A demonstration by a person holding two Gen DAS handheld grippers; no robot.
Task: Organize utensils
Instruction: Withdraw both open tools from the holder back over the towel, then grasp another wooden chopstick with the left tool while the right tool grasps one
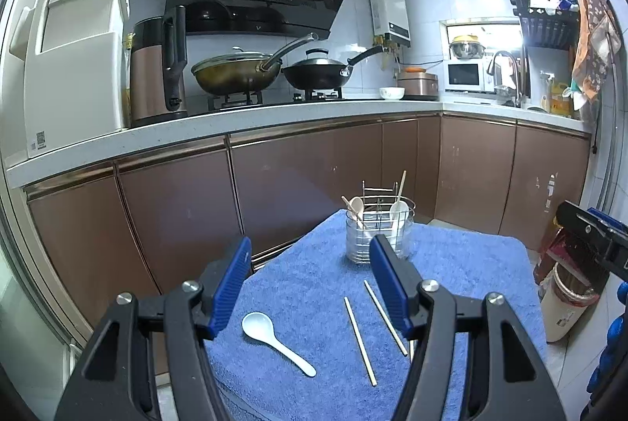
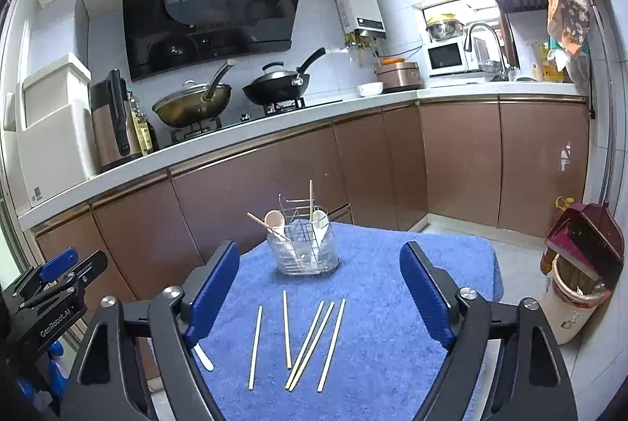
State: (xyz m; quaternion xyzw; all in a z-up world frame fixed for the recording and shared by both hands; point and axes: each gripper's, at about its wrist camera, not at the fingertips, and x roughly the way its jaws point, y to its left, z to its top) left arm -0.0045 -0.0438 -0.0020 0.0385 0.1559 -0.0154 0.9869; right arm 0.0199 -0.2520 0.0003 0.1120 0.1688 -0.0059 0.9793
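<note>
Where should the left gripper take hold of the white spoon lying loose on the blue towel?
Probably mid-handle on the white spoon, coming from above with the jaws across it. It lies flat on the blue towel, and the handle is slim and straight, unlike the wide bowl.

On the towel [image 2: 392, 264], loose chopsticks [image 2: 310, 342] lie before the holder [image 2: 304, 248], a spoon [image 1: 274, 338] at their left.
</note>
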